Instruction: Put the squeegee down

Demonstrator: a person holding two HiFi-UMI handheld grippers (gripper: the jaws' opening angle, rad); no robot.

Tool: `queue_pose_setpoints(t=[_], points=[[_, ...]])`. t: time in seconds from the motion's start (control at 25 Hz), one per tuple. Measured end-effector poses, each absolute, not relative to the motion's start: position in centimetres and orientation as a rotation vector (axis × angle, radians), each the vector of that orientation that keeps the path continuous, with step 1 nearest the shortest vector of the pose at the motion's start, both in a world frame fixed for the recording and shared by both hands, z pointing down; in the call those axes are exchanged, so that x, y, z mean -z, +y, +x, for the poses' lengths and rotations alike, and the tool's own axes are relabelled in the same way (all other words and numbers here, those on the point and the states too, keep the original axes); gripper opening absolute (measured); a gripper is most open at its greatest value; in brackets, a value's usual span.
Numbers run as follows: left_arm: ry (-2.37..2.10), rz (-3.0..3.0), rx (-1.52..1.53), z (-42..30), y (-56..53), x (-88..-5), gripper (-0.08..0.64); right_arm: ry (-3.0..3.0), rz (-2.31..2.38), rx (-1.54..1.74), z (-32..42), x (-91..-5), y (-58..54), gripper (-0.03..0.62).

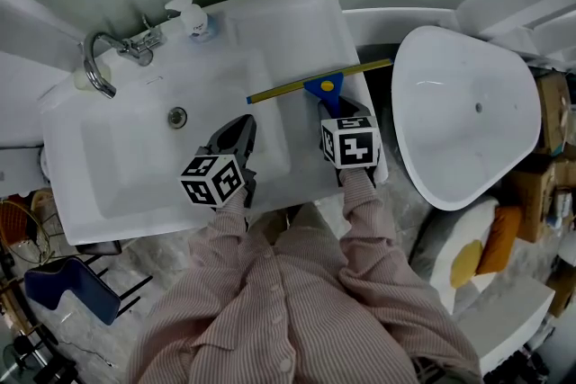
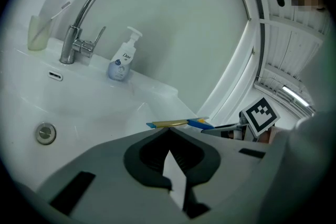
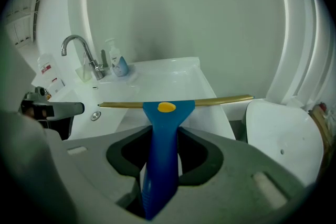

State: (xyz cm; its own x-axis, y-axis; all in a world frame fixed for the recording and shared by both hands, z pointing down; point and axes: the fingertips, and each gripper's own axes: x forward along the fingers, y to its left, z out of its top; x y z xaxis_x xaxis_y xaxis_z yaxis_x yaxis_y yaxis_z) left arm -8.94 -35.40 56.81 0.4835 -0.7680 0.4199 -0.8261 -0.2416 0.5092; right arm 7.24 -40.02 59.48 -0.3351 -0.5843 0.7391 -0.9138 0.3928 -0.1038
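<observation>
Head view looks down on a white washbasin [image 1: 117, 193] with both tongs over its near right part. The right tongs [image 1: 347, 115] are clenched on the blue handle of the squeegee [image 1: 324, 87]; in the right gripper view the handle [image 3: 160, 155] runs up between the jaws, pads pressed against its sides. Its long yellowish blade lies crosswise over the flat ledge at the right of the bowl, one end toward the drain [image 1: 177, 115], the other past the right edge toward the bathtub [image 1: 468, 117]. Whether the blade touches the ledge cannot be told. The left tongs [image 1: 239, 132] hang over the bowl's near right side, tips closed together with nothing between them. A tap [image 1: 101, 58] and a soap bottle [image 1: 193, 19] stand along the far edge.
</observation>
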Motion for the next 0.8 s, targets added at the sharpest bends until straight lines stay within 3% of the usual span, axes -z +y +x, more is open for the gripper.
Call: queue_pose_setpoints(t=[0.8], points=[[-1.284, 2.030, -0.128, -8.2, -35.0, -57.7, 0.002, -1.967, 1.262, -0.607, 7.3, -61.2, -39.5, 0.137]])
